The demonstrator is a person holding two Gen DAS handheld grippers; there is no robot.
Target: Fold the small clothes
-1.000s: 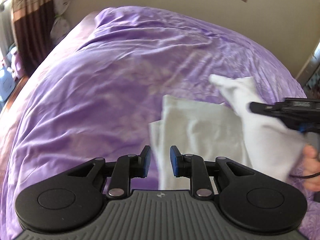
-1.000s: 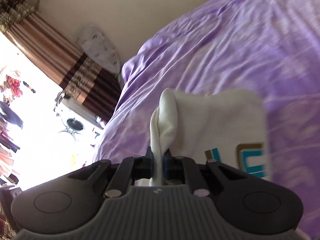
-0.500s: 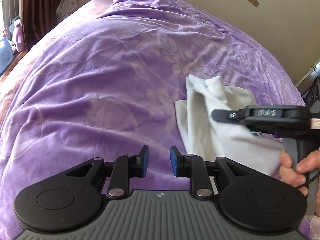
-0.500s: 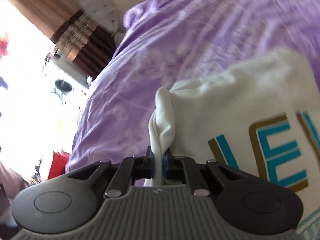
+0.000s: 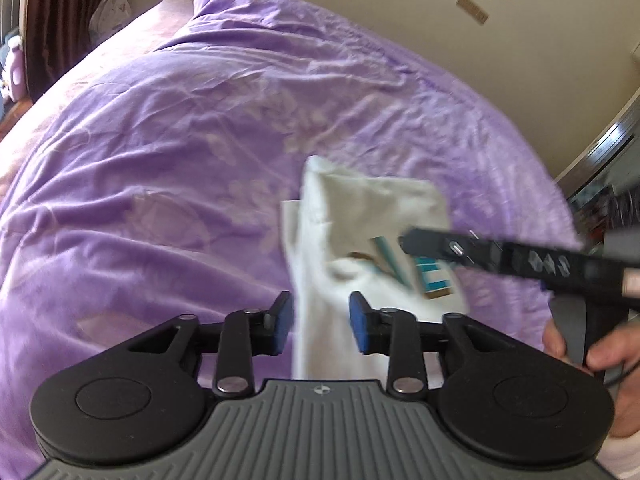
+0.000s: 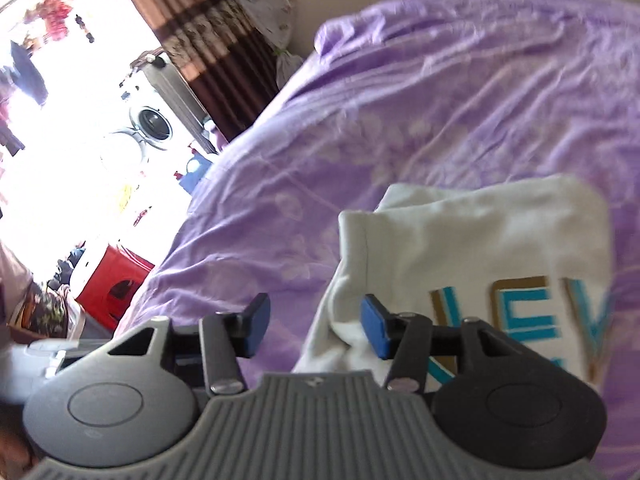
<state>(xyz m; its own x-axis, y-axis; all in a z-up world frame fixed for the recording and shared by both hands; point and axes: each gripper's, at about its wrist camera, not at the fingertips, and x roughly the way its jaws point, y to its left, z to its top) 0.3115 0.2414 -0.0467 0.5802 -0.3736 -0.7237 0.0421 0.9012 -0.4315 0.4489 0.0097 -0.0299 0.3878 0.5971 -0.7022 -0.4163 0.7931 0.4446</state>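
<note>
A small white garment (image 5: 360, 208) with teal and gold letters lies folded over on the purple bedspread (image 5: 160, 160). My left gripper (image 5: 320, 322) straddles its near left strip. Its jaws are opening and the blue pads stand clear of the cloth. In the right wrist view the garment (image 6: 480, 240) shows its print face up. My right gripper (image 6: 316, 330) is opening too, with a loose fold of cloth between the pads, close to the right one but not pinched. From the left wrist view, the right gripper (image 5: 412, 242) reaches in over the print from the right.
The bedspread (image 6: 440, 100) runs far to the left and back. A person's hand (image 5: 600, 356) holds the right gripper's handle. Beyond the bed's left side stand a brown curtain (image 6: 192, 28), a washing machine (image 6: 154, 120) and a red stool (image 6: 116, 284). A dark cabinet (image 5: 612, 184) is at the right.
The right gripper, shut on a bunched fold before, has spread its jaws and let the cloth drop. The left gripper has moved over the garment's edge and its jaws have widened.
</note>
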